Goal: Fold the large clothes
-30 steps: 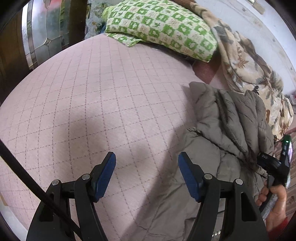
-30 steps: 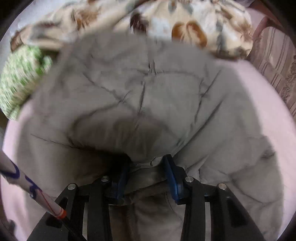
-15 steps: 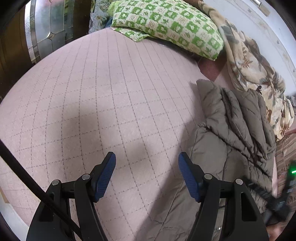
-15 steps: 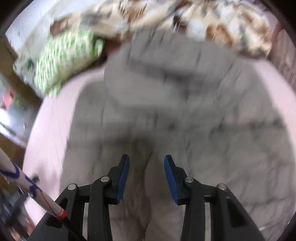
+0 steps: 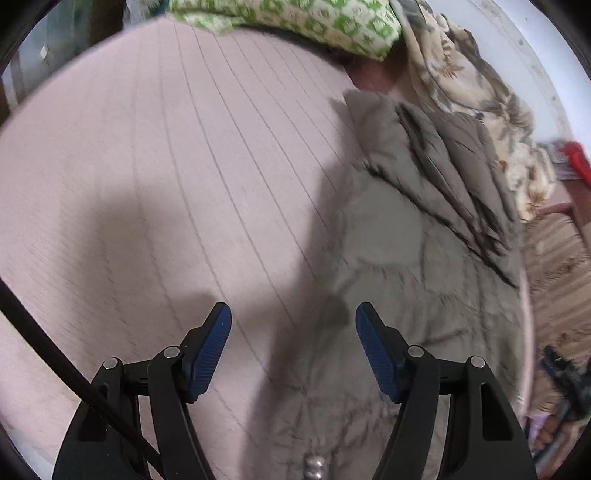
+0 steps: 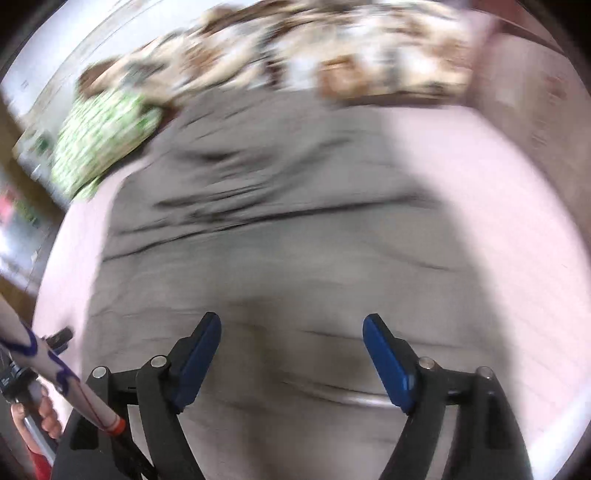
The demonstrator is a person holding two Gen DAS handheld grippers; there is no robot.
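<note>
- Pink quilted bedspread with thin stitched lines covers the bed; it fills most of the left wrist view and shows as a pale band around the garment in the right wrist view.
- Grey-brown padded jacket lies flat on the bedspread, toward the bed's right side, with folds bunched along its far edge. In the right wrist view the same jacket spreads across the middle, badly blurred.
- Left tool: blue pads spread wide, nothing between them. It hovers over the jacket's left edge, one finger over bedspread, the other over fabric.
- Right tool: pads likewise parted and holding nothing, above the jacket's near part.
- Green-and-white patterned pillow sits at the head of the bed.
- Floral blanket, cream and brown, is heaped along the far side beside a pale wall.
- Striped brown fabric shows just beyond the jacket on the right.
- A person's hand grips a handle at lower left of the right wrist view.
</note>
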